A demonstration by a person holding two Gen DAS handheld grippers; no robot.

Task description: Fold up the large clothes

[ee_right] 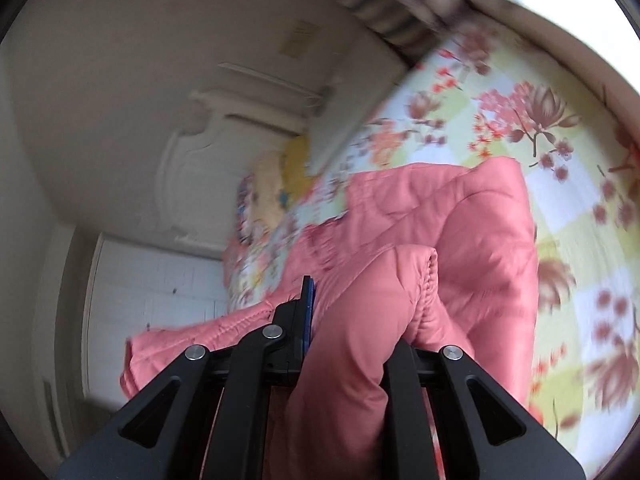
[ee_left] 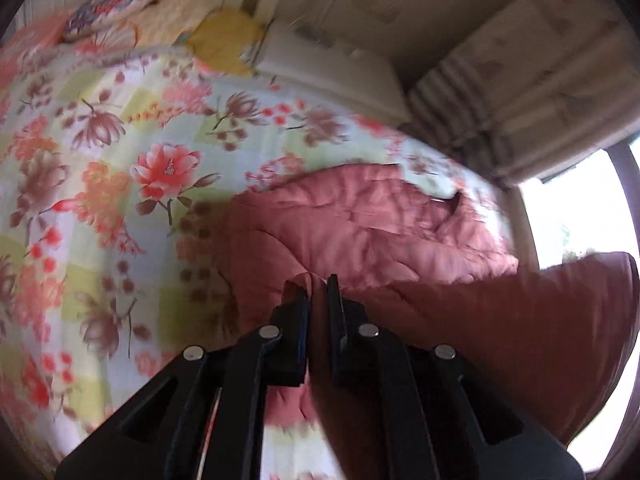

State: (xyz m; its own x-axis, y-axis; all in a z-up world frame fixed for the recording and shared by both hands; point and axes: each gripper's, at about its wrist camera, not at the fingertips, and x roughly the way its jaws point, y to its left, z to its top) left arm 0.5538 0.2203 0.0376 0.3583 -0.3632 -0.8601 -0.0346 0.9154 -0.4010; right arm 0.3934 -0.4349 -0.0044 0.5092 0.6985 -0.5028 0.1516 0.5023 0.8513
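A pink padded jacket (ee_left: pixel 372 224) is spread on the flowered bedspread (ee_left: pixel 120 128), right of centre in the left wrist frame. A fold of it is pinched by the left gripper (ee_left: pixel 318 292) at lower centre; in the right wrist frame a padded edge is clamped by the right gripper (ee_right: pixel 360 320). A fold-over appears to be in hand; next, the lifted part must be laid flat over the rest before release

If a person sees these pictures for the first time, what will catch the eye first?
First, the pink quilted jacket, lying crumpled on the flowered bedspread and partly lifted. Each black claw is shut on a piece of it: the left claw at the bottom of its view, the right claw half buried in the fabric.
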